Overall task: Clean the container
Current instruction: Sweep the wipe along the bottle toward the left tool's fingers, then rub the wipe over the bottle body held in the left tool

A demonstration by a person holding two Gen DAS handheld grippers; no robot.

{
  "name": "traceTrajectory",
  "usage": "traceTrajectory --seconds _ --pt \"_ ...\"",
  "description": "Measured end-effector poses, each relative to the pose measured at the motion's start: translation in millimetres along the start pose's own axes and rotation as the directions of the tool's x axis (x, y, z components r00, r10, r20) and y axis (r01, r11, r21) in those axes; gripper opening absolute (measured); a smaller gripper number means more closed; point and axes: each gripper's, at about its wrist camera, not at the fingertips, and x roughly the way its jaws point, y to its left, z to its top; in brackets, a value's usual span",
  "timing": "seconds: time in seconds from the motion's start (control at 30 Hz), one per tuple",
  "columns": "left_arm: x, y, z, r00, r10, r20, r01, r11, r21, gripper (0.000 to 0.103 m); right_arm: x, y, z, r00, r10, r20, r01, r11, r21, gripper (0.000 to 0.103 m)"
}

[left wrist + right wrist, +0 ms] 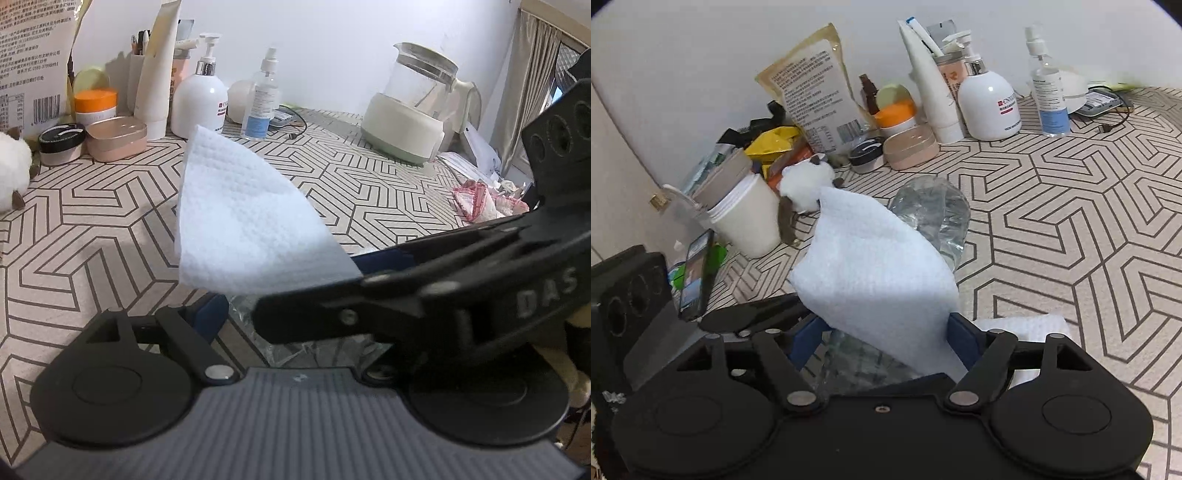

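A crumpled clear plastic container (931, 210) lies on the patterned table (1071, 221). A white wipe (875, 266) is draped over it and sticks up. My right gripper (884, 332) straddles the container and the wipe with its jaws wide. The wipe leans on the right blue pad (960, 332), and I see no squeeze on the plastic. In the left wrist view the wipe (240, 218) stands in the middle with the container (291, 343) below it. My left gripper (273, 325) flanks that plastic. Its left pad (212, 314) stands just off it, and the right gripper (306, 288) hides the other finger.
Along the wall stand a white pump bottle (990, 103), a spray bottle (1049, 96), a snack bag (816, 88), jars and a white cup (746, 221). A phone (698, 273) leans at the left. A glass kettle (413, 107) and a pink-edged cloth (484, 203) sit to the right.
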Motion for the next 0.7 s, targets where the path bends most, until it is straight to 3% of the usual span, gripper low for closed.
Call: traceTrajectory --seconds 0.27,0.6,0.7 --pt "0 -3 0 1.000 0.017 -0.004 -0.017 1.000 0.012 0.086 -18 -6 6 0.995 0.087 0.057 -0.091 0.994 0.060 0.080" --pt "-1 -2 0 1.000 0.010 -0.004 -0.010 1.000 0.006 0.087 -7 -2 25 0.993 0.088 0.084 -0.093 0.994 0.062 0.084" --pt "-1 -3 0 1.000 0.013 -0.005 -0.013 1.000 0.010 0.087 -9 -4 28 0.987 0.119 0.107 -0.128 0.988 0.083 0.084"
